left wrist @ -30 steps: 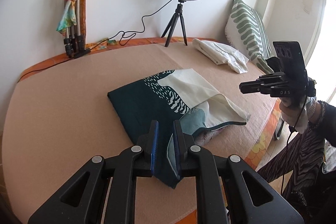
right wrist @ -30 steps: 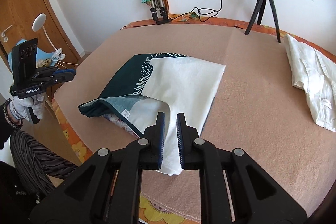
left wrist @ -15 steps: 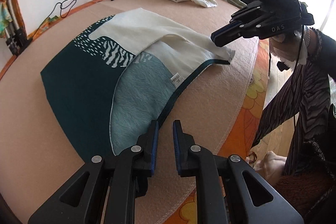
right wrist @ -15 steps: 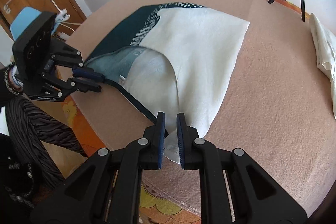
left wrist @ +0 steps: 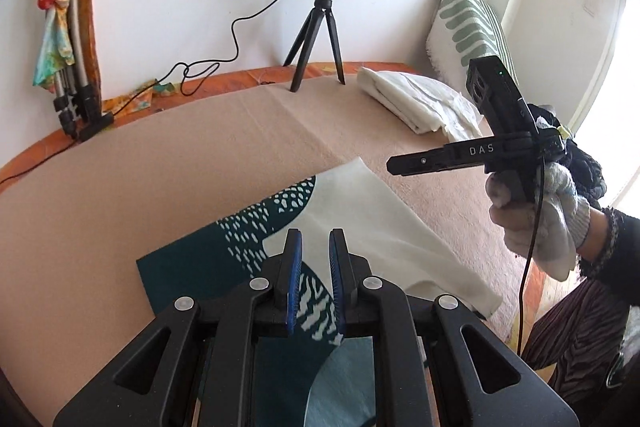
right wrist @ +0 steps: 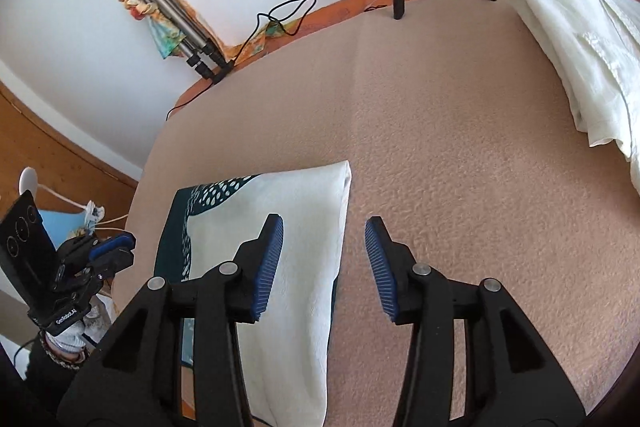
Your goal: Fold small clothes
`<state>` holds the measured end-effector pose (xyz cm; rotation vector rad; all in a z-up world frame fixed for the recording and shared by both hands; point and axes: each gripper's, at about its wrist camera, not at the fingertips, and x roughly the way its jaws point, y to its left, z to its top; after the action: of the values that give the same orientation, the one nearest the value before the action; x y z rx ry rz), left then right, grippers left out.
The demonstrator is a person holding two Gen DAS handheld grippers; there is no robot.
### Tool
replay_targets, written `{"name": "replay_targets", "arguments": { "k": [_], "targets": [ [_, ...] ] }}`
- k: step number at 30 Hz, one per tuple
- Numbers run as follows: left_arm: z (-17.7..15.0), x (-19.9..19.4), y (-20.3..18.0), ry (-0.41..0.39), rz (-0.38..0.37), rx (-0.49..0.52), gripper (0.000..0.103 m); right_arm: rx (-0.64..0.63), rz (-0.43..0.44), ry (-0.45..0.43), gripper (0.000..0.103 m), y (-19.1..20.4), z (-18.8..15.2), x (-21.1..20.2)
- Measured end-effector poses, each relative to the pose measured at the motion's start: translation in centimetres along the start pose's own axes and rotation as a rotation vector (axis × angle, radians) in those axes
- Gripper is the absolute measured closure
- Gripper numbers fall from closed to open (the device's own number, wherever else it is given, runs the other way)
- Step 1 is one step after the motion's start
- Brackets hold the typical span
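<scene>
A bed (left wrist: 120,179) covered by a peach blanket carries a teal-and-white garment (left wrist: 372,227) lying flat near its front edge, a folded white shirt (right wrist: 576,39) far right, and a ring-light tripod (left wrist: 316,39) at the back

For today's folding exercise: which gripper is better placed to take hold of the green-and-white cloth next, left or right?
Right, probably. The right gripper is wide open, straddling the green-and-white cloth at its side edge. The left gripper hovers over its middle, fingers barely apart, holding nothing.
</scene>
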<state>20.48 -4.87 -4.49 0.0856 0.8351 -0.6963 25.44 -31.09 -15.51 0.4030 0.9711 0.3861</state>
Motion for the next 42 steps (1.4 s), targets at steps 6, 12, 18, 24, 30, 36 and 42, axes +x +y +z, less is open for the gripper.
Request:
{"name": "replay_targets", "arguments": {
  "k": [6, 12, 18, 24, 30, 36, 42],
  "targets": [
    [0.8, 4.8, 0.5, 0.047, 0.057, 0.024, 0.091, 0.132, 0.083, 0.041, 0.066, -2.4, 1.0, 3.3],
    [-1.3, 8.4, 0.2, 0.075, 0.080, 0.077, 0.090, 0.051, 0.034, 0.017, 0.099, -0.9, 1.5, 3.0],
    [-0.4, 5.9, 0.7, 0.052, 0.067, 0.049, 0.087, -0.021, -0.106, -0.046, 0.099, 0.6, 2.1, 1.0],
    [-1.4, 2.3, 4.1, 0.010, 0.143, -0.039, 0.084, -0.211, 0.018, -0.017, 0.099, 7.2, 1.5, 2.1],
    [-3.4, 3.8, 6.4, 0.077, 0.215, -0.065, 0.084, -0.275, 0.036, 0.059, 0.099, 10.5, 0.4, 6.7],
    [-4.3, 4.1, 7.4, 0.081, 0.271, -0.045, 0.081, -0.289, -0.122, 0.108, 0.103, 10.0, -0.2, 10.0],
    [-5.0, 1.2, 10.2, 0.053, 0.316, -0.160, 0.081, -0.169, -0.162, 0.094, 0.098, 6.3, 0.5, 6.4]
  ]
}}
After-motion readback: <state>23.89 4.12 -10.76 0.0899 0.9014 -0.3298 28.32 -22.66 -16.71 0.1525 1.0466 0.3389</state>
